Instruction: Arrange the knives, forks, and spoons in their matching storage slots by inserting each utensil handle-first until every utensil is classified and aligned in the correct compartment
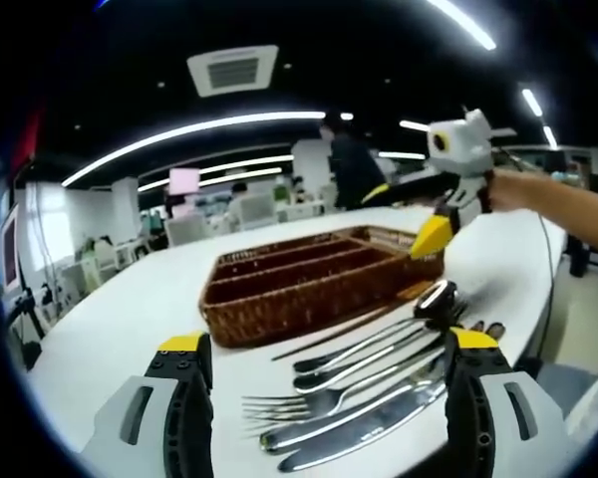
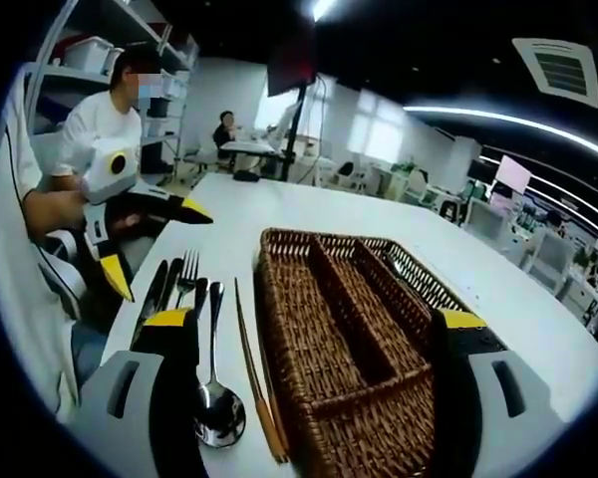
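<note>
Utensils (image 1: 359, 393) side by side, long axes parallel along wicker tray (image 1: 309, 289); both claws wide.

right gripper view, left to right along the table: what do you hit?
Other tongs → knives → fork → spoon → chopsticks → wicker tray, its compartments empty.

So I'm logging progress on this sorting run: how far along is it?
Nothing looks sorted yet: the compartments of the wicker tray that can be seen hold no utensils. In hand: nothing, since the left gripper and right gripper are both open. Left to do: the spoon, fork, knives and chopsticks still lie on the table.
</note>
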### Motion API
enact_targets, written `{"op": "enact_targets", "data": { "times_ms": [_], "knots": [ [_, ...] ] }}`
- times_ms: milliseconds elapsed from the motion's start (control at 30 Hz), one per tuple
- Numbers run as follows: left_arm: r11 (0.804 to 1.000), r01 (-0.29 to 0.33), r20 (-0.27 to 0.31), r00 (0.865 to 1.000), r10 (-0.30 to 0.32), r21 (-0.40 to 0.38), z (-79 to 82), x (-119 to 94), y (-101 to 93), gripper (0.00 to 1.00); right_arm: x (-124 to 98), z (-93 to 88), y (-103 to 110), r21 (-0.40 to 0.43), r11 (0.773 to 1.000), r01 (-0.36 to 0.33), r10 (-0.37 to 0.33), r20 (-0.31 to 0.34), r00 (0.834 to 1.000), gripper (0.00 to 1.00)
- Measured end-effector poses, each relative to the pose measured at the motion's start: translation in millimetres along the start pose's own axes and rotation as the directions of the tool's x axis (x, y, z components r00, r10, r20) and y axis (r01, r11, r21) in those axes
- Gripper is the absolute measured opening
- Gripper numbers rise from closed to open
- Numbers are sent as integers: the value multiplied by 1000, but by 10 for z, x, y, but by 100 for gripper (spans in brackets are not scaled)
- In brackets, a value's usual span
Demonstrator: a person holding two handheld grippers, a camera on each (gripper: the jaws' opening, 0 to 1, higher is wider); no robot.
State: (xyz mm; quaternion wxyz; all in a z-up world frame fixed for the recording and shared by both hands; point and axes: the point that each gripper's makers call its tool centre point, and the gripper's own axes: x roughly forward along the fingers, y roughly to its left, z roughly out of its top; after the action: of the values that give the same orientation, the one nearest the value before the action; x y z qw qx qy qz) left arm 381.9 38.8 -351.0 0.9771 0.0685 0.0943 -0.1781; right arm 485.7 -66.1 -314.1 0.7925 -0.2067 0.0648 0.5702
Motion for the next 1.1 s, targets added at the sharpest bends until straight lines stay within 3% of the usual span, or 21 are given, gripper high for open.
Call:
{"op": "enact_targets", "data": {
  "times_ms": [667, 1100],
  "knots": [
    [1000, 22, -21, 1000, -21, 14, 4, 60, -45, 98, -123, -73, 121, -44, 999, 18, -19, -18, 1000, 100],
    [999, 37, -22, 999, -36, 23, 2, 80, -113, 98, -192, -63, 177, -17, 1000, 24, -24, -3, 1000, 100]
  ]
}}
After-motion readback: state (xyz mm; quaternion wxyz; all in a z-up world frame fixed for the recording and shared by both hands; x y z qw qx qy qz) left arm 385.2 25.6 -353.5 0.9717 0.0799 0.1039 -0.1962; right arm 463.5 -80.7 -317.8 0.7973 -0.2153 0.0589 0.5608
